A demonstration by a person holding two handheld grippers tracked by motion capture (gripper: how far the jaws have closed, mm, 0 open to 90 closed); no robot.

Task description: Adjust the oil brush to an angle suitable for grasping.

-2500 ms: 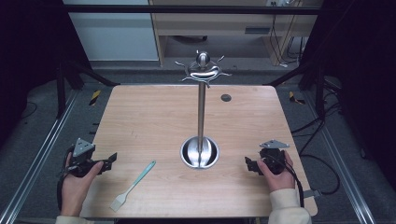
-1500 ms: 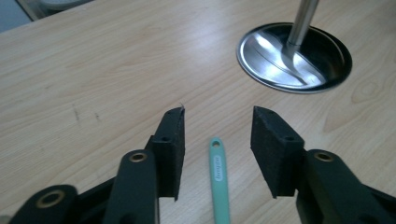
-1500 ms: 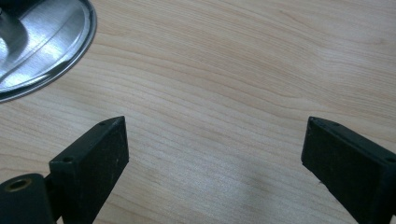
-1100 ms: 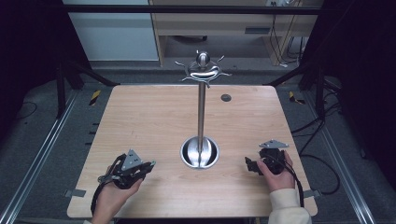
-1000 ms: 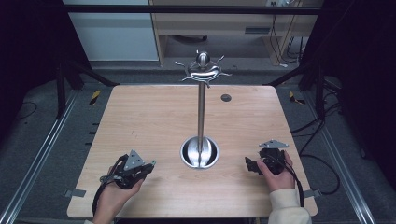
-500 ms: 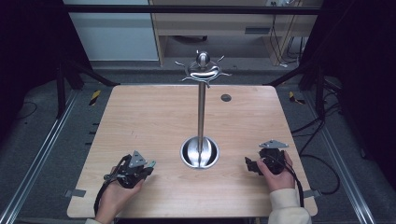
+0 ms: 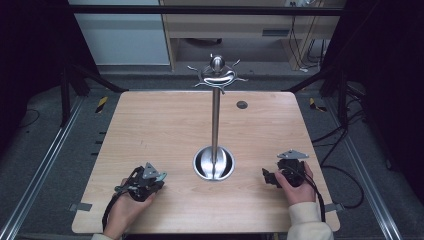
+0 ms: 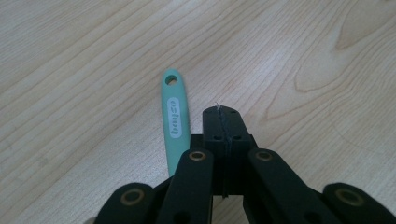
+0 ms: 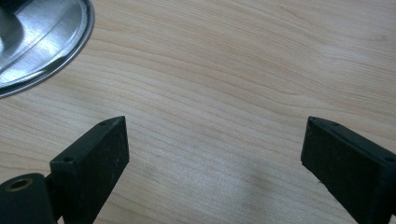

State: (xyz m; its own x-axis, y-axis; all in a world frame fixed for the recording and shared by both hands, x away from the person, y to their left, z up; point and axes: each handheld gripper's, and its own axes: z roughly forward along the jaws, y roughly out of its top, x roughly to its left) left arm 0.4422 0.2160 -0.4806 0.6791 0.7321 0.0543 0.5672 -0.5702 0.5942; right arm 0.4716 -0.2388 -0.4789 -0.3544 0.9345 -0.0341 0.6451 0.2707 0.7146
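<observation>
A teal spatula lies on the wooden table; its handle (image 8: 174,116), with a hole at the end, points away and runs under my left gripper (image 8: 222,113). That gripper's jaws are pressed together just right of the handle, and I see nothing between them. In the high view the left gripper (image 7: 150,181) rests at the table's front left, a teal tip (image 7: 161,176) poking out beside it. My right gripper (image 7: 267,176) sits at the front right, its jaws wide apart over bare wood (image 9: 215,140).
A steel stand rises from a round base (image 7: 214,166) in the table's middle, with curved hooks (image 7: 218,76) at its top. The base's rim (image 9: 42,42) lies close to the right gripper. A small dark disc (image 7: 242,104) sits far back.
The left hand came from the table's left edge rightwards onto the spatula, which is now mostly covered. In the last second it barely shifted. The right hand stayed put.
</observation>
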